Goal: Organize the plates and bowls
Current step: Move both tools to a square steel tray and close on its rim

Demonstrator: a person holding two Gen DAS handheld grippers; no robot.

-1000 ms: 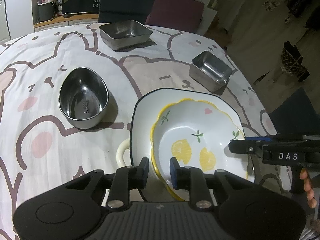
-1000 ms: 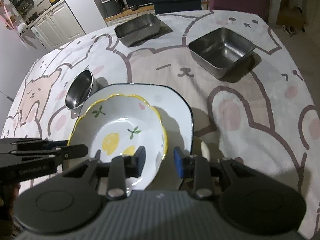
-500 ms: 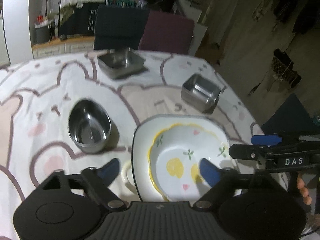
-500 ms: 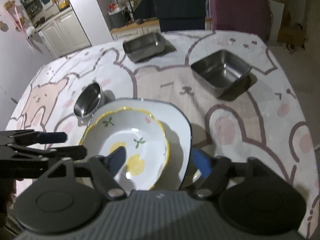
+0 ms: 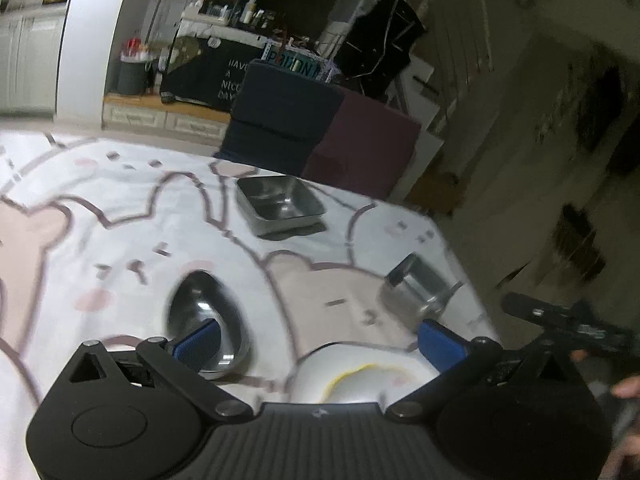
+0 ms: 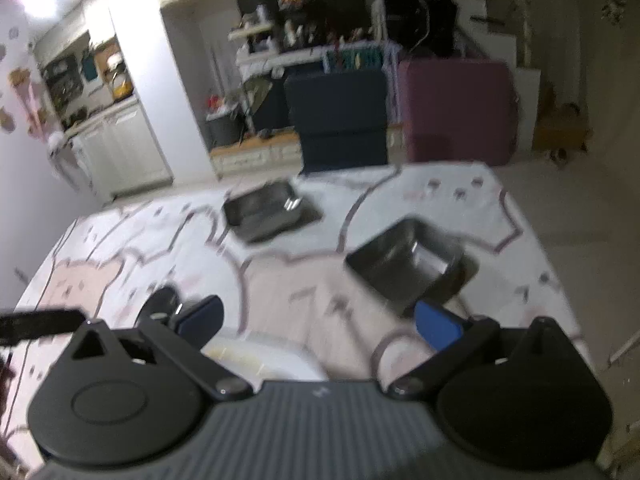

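Lemon-print white ceramic bowl (image 5: 360, 380) sits nested on the white dark-rimmed plate (image 5: 320, 354) at table's near edge, left gripper (image 5: 320, 340) and right gripper (image 6: 318, 320) jaws opening, empty; oval steel bowl (image 5: 208, 320) and two square steel trays (image 5: 280, 204) (image 6: 404, 268) unstacked.
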